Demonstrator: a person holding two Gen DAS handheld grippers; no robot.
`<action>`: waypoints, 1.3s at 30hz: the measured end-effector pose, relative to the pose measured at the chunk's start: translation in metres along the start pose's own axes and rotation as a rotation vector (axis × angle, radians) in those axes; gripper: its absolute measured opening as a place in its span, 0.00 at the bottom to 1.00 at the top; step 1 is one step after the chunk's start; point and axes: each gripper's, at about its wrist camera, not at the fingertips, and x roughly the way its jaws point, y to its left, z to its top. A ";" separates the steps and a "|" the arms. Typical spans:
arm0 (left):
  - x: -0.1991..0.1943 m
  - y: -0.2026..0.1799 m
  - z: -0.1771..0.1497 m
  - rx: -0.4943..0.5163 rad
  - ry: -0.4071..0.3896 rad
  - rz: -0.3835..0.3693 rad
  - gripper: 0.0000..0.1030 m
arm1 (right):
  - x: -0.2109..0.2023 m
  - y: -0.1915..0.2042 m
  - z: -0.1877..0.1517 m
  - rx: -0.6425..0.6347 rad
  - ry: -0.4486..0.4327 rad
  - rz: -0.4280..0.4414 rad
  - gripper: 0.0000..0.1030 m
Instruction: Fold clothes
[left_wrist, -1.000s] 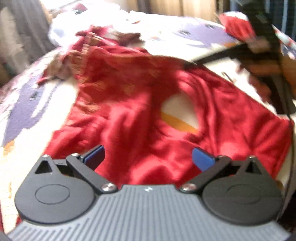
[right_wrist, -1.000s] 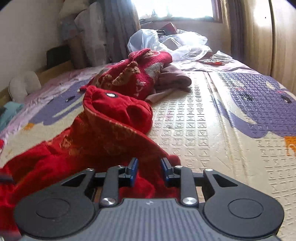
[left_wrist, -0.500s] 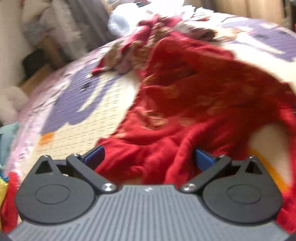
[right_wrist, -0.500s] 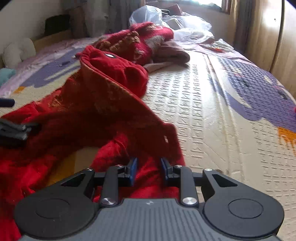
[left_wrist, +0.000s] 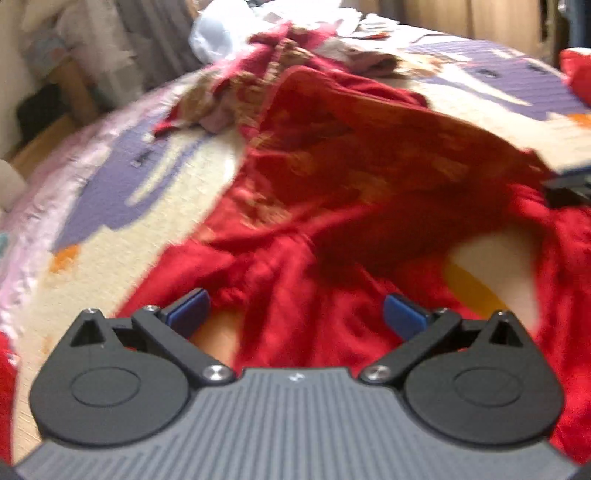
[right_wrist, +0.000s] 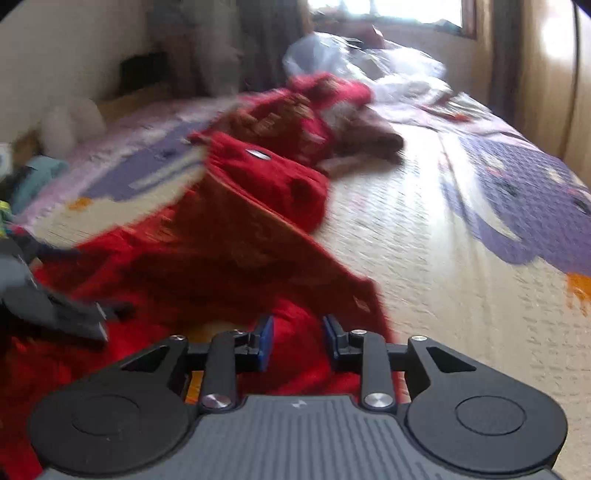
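Observation:
A red garment (left_wrist: 369, 192) with gold patterning lies crumpled on the bed, its hood (right_wrist: 273, 181) towards the far end. My left gripper (left_wrist: 295, 315) hovers low over the garment's near edge, open wide, with cloth under it but nothing pinched. It also shows at the left of the right wrist view as the blurred left gripper (right_wrist: 74, 317). My right gripper (right_wrist: 297, 341) has a bunched fold of the red garment (right_wrist: 295, 332) between its blue pads; the jaws are opening slightly. The cloth's gold-lined edge runs taut up to it.
The patterned cream and purple bedspread (right_wrist: 461, 240) stretches to the right. A heap of red and brown clothes (right_wrist: 321, 110) and white plastic bags (right_wrist: 369, 62) sit at the far end. A white soft toy (right_wrist: 70, 122) lies far left.
The left gripper swung left and dropped lower over the garment's near edge, staying open. The right gripper kept its fold of red cloth, and its view shifted a little.

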 end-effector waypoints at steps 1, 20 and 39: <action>-0.003 -0.002 -0.005 0.003 0.006 -0.025 1.00 | 0.000 0.006 0.003 -0.003 -0.006 0.027 0.31; -0.006 0.004 -0.040 0.010 0.061 -0.157 1.00 | 0.111 0.156 0.148 -0.490 0.023 -0.038 0.54; -0.004 -0.007 -0.030 0.077 0.047 -0.148 1.00 | 0.244 0.157 0.158 -0.872 0.272 -0.399 0.12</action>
